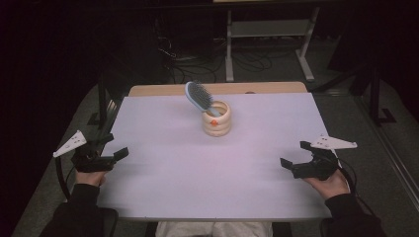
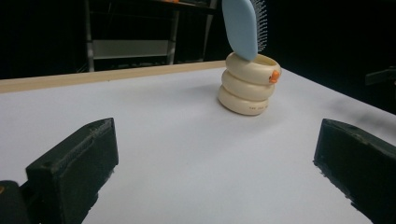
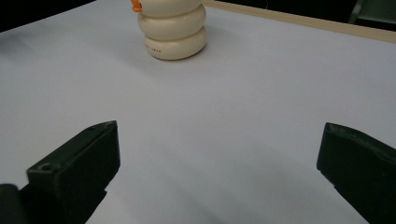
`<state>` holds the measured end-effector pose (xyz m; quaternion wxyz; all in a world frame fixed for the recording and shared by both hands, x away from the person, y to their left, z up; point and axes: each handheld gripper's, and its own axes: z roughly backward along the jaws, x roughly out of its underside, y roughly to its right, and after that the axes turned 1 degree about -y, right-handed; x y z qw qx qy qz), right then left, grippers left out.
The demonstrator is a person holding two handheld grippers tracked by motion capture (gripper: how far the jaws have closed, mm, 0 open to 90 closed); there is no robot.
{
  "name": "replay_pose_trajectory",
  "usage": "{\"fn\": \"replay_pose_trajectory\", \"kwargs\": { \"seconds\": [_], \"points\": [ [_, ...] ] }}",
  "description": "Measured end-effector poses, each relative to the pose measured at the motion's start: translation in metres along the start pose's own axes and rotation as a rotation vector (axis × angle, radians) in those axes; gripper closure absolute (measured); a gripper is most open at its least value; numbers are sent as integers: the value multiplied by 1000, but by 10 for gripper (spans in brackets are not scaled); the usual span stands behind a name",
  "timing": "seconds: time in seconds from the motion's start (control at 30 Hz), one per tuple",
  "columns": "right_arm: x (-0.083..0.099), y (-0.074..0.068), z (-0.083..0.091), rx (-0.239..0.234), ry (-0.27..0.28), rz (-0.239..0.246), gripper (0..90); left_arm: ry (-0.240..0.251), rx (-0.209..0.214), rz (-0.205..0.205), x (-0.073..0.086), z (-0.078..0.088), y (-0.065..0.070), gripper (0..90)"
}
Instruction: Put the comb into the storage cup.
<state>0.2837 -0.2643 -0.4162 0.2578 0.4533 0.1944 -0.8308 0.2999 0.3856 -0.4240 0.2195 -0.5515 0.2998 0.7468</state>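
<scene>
Both jaws of the left hand-held gripper (image 1: 114,146) stand wide apart with nothing between them, low over the white desk (image 1: 173,173) at its near left edge. On the opposite side, the right hand-held gripper (image 1: 295,154) is likewise spread and empty, at the near right edge.

Ahead of both, toward the far middle of the desk and well apart from either, stands a cream holder (image 1: 216,118) shaped like three stacked rings, with a small orange mark (image 2: 274,76) on its side. A light blue hairbrush (image 1: 199,97) with dark bristles sits in it, handle down inside the cup. Its long axis runs steeply upward, head uppermost and tilted away toward the left hand-held gripper's side. In the left gripper view the smooth blue back (image 2: 241,27) faces the camera.
</scene>
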Motion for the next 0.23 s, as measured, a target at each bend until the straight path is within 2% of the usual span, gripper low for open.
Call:
{"fn": "replay_pose_trajectory", "kwargs": {
  "seconds": [0.1, 0.23],
  "points": [
    [0, 0, 1, 2, 5, -1, 0, 21, 13, 36, 5, 6, -3, 0],
    [0, 0, 1, 0, 8, -4, 0, 28, -11, 49, 8, 10, -6, 0]
  ]
}}
